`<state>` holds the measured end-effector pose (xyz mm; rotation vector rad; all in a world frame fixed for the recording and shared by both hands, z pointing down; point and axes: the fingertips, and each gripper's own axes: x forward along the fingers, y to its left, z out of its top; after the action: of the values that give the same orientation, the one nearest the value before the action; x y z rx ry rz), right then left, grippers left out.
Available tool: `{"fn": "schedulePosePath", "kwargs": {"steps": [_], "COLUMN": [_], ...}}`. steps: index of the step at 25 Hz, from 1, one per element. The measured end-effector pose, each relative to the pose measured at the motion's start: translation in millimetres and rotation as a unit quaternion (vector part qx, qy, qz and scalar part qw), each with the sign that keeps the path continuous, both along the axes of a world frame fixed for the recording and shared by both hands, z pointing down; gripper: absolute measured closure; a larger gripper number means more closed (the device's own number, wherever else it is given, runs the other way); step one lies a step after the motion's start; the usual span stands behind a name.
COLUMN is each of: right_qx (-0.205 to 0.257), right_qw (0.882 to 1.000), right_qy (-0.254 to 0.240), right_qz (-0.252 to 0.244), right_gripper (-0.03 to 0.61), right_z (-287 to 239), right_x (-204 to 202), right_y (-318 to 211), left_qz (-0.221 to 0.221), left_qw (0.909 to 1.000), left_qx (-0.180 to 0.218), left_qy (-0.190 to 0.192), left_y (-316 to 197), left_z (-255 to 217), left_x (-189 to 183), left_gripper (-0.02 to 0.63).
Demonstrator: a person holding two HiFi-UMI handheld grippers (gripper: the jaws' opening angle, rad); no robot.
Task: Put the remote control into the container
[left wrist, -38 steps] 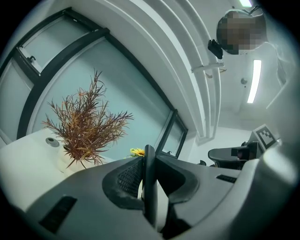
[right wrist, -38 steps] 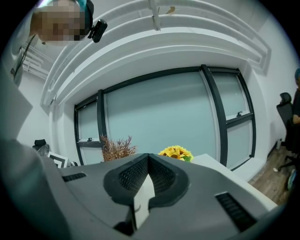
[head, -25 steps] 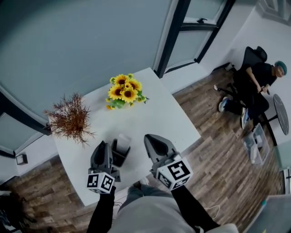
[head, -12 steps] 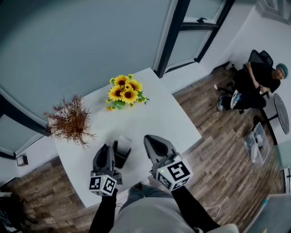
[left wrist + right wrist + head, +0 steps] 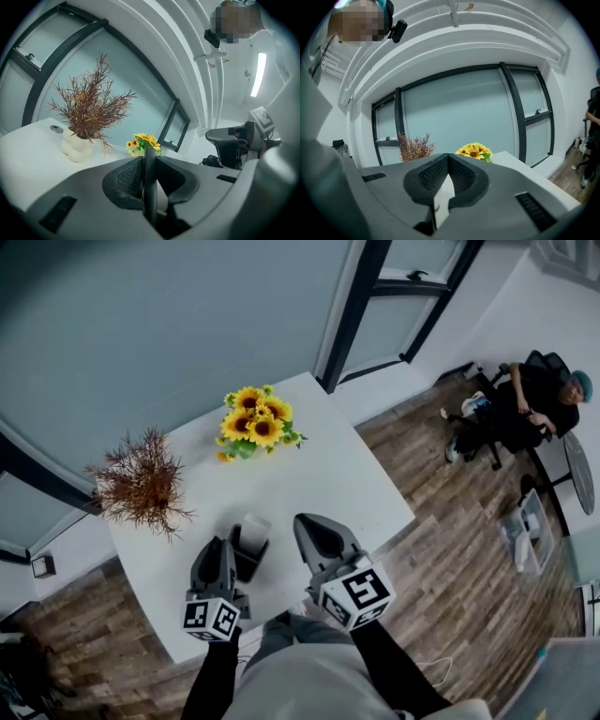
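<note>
Office-type room, viewed steeply from above: a white worktop (image 5: 319,479) set against a frosted glass wall (image 5: 169,324) in dark frames (image 5: 352,310), with wood-plank floor (image 5: 441,559) all around. Off to the right, a person (image 5: 525,413) seated in a black office chair (image 5: 539,360), and a clear plastic bin (image 5: 525,535) on the floor nearby. Dressed with a bunch of sunflowers (image 5: 255,423) and a white pot of dried reddish sprigs (image 5: 141,479). Lit from a white ceiling by a long strip light (image 5: 258,74).

One table (image 5: 319,474), one container (image 5: 249,557), one remote control (image 5: 149,187), one sunflower bunch (image 5: 255,423), one dried plant (image 5: 141,479)
</note>
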<state>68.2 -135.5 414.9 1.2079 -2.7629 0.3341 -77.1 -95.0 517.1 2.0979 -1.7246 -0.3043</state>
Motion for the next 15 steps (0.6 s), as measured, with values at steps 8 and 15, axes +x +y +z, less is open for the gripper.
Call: {"fn": "schedulePosePath", "kwargs": {"steps": [8, 15], "right_qx": [-0.003, -0.002], "right_qw": [1.000, 1.000], "right_qy": [0.000, 0.001], "right_qz": [0.000, 0.000], "right_gripper": [0.574, 0.574], "right_z": [2.4, 1.0], "right_x": [-1.9, -2.8], "right_y": [1.0, 4.0], "left_qz": [0.007, 0.012], "left_qw": [0.9999, 0.9997], "left_qx": [-0.008, -0.017], "left_qy": [-0.005, -0.013], "left_y": [2.6, 6.6], "left_z": [4.3, 9.2], "left_x": [1.1, 2.6], "left_gripper": [0.531, 0.531]}}
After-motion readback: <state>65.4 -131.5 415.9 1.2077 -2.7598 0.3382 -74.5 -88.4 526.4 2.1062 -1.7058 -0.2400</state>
